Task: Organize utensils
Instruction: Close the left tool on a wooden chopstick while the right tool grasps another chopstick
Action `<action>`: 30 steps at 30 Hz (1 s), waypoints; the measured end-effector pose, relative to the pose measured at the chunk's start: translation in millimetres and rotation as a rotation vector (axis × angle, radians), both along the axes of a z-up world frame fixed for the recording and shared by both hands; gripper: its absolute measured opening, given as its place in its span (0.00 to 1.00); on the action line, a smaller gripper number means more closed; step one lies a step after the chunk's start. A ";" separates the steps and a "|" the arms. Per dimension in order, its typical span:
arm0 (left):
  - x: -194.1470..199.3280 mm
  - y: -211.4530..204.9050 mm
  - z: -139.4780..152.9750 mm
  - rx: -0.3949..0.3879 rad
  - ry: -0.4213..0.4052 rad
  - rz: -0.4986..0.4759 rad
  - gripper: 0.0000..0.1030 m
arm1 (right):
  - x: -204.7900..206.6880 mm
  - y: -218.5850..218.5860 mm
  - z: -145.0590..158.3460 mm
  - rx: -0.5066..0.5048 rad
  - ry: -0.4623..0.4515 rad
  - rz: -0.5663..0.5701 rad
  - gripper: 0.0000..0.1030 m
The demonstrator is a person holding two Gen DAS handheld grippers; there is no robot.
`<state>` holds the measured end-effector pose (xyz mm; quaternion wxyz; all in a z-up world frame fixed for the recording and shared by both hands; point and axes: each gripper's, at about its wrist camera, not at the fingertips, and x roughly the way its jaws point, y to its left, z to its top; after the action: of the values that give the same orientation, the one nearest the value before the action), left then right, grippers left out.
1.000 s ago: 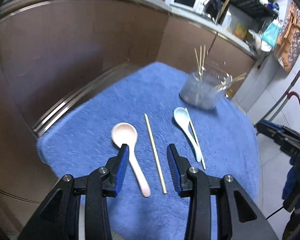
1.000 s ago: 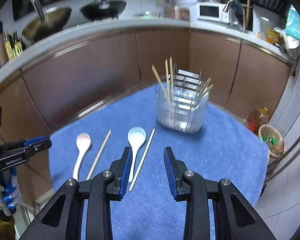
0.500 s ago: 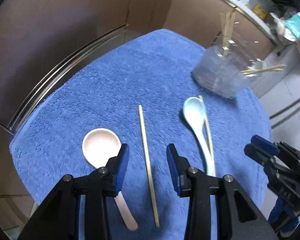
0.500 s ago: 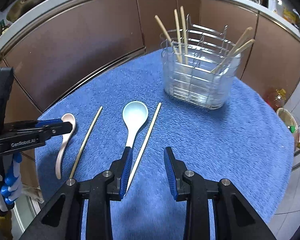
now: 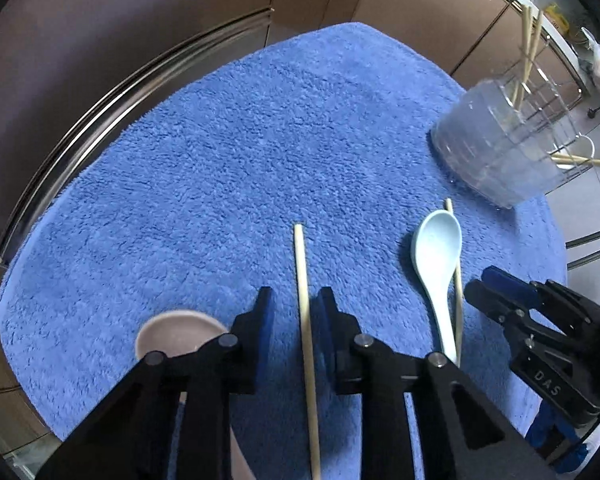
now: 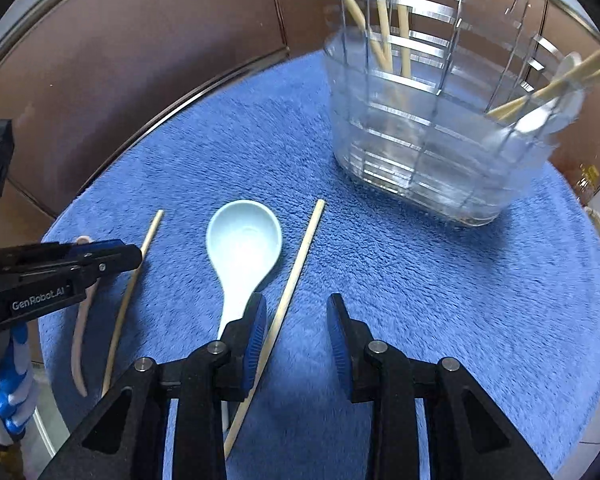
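The left tongs (image 5: 294,312), closing, straddle a chopstick (image 5: 305,312) beside the light blue spoon (image 5: 438,264); the right tongs (image 6: 296,320), also closing, straddle another (image 6: 296,276). Both sticks look light, stiff and thin (likely to roll), best gripped mid-shaft.

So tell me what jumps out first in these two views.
The left gripper stands out first, its jaws closing around a chopstick on the blue towel. The right gripper straddles another chopstick beside a pale blue spoon. Behind stands a clear holder with chopsticks inside.
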<state>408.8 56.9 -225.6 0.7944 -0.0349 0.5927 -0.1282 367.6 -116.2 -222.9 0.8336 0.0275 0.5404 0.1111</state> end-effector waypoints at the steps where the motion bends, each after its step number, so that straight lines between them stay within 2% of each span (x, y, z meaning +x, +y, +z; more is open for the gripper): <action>1: 2.0 -1.2 -1.6 0.004 0.004 0.000 0.18 | 3.0 -0.2 -2.1 0.000 0.005 0.000 0.25; 6: 13.1 -9.7 -4.3 0.005 0.028 -0.004 0.17 | 16.3 5.9 -8.9 -0.030 0.023 0.019 0.18; 18: 29.0 -24.7 -9.6 0.033 0.066 0.020 0.17 | 42.1 24.3 -18.3 -0.133 0.088 0.068 0.08; 20: 25.3 -26.8 -9.3 0.042 0.041 0.018 0.13 | 38.4 24.4 -17.8 -0.132 0.089 0.076 0.06; 21: 23.4 -27.5 -9.8 0.046 0.030 0.017 0.06 | 35.1 24.3 -17.3 -0.126 0.089 0.077 0.06; 26: 8.5 -23.4 -8.8 -0.028 0.012 0.038 0.04 | 8.6 15.5 -10.3 -0.101 0.069 0.077 0.06; 30: -11.9 -17.3 7.8 -0.117 -0.065 0.024 0.04 | -18.5 5.0 5.9 -0.084 0.021 0.076 0.06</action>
<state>396.9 39.6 -217.8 0.8113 -0.0844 0.5575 -0.1542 349.1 -111.3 -217.0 0.8234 -0.0268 0.5540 0.1196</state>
